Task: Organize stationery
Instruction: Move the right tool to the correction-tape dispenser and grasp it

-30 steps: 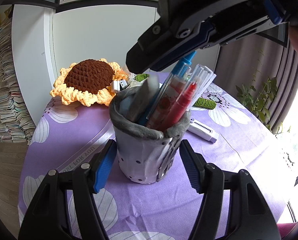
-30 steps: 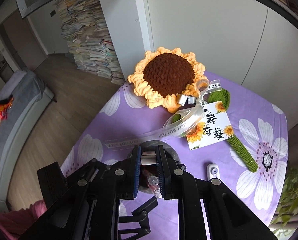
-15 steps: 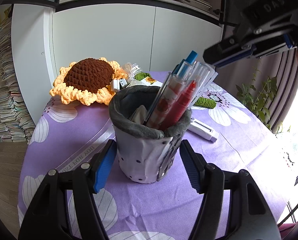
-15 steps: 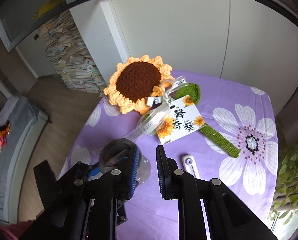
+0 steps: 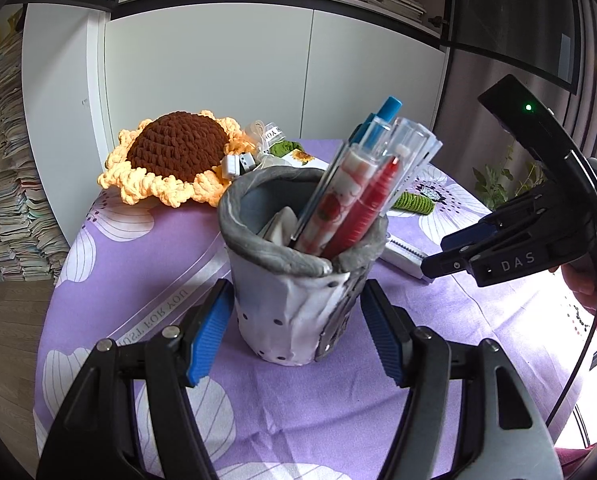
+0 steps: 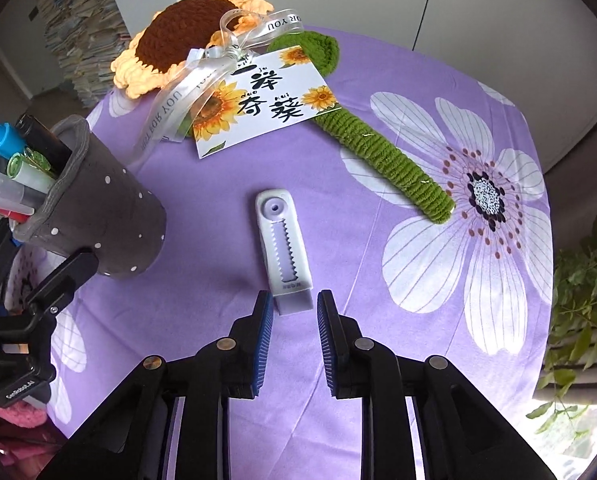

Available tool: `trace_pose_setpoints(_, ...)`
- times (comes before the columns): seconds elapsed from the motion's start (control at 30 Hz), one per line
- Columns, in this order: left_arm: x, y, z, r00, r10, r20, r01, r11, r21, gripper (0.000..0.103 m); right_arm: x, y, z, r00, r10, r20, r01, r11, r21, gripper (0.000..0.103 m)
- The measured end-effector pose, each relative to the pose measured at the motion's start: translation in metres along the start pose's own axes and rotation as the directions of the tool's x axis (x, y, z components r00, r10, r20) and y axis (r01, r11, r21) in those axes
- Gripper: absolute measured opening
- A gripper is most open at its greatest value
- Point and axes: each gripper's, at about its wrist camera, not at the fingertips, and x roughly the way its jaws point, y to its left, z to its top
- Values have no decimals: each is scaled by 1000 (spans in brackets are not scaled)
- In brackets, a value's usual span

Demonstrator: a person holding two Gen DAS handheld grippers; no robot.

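A grey dotted pen holder point(image 5: 298, 288) stands on the purple flowered tablecloth point(image 5: 146, 256), filled with several pens point(image 5: 362, 196) and an eraser. My left gripper point(image 5: 294, 340) is open, its blue pads on either side of the holder, close to its walls. The holder also shows at the left of the right wrist view point(image 6: 102, 216). A white correction tape point(image 6: 284, 248) lies flat on the cloth. My right gripper point(image 6: 294, 336) is open and empty, its fingertips flanking the tape's near end. It shows from the side in the left wrist view point(image 5: 450, 256).
A crocheted sunflower point(image 6: 178, 40) with a green stem point(image 6: 386, 160), a ribbon and a printed card point(image 6: 262, 100) lies at the back of the table. White cabinets point(image 5: 234, 92) stand behind. Stacked books point(image 5: 2, 200) are at the left. A plant point(image 6: 586, 288) is at the right.
My right gripper has left the pen holder, where it released an eraser, and has come down to the right over the correction tape with its jaws wider. The left gripper has not moved.
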Motion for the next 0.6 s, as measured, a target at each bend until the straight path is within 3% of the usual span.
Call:
trace_pose_setpoints(0.07,0,0,0,1000,0,0,0,1000,0,66,2,1,2,1000,-14,23,14,1000,-10,53)
trace_pose_setpoints(0.23,0,0,0,1000,0,0,0,1000,0,66,15,1,7,1000,-6,24,6,1000,-9,54)
trace_pose_setpoints(0.27,0,0,0,1000,0,0,0,1000,0,66,20,2,8,1000,-14,19,14,1000,-6,51)
trace_pose_setpoints(0.37,0,0,0,1000,-1,-1,1,1000,-1,66,24,2,10,1000,-24,17,23,1000,15,26)
trace_pose_setpoints(0.43,1,0,0,1000,-1,-2,1,1000,-1,66,18,3,9,997,-80,5,80,996,41,26)
trace_pose_setpoints(0.6,1,0,0,1000,-1,-3,1,1000,-1,66,-5,4,-15,999,-31,-43,33,999,28,26)
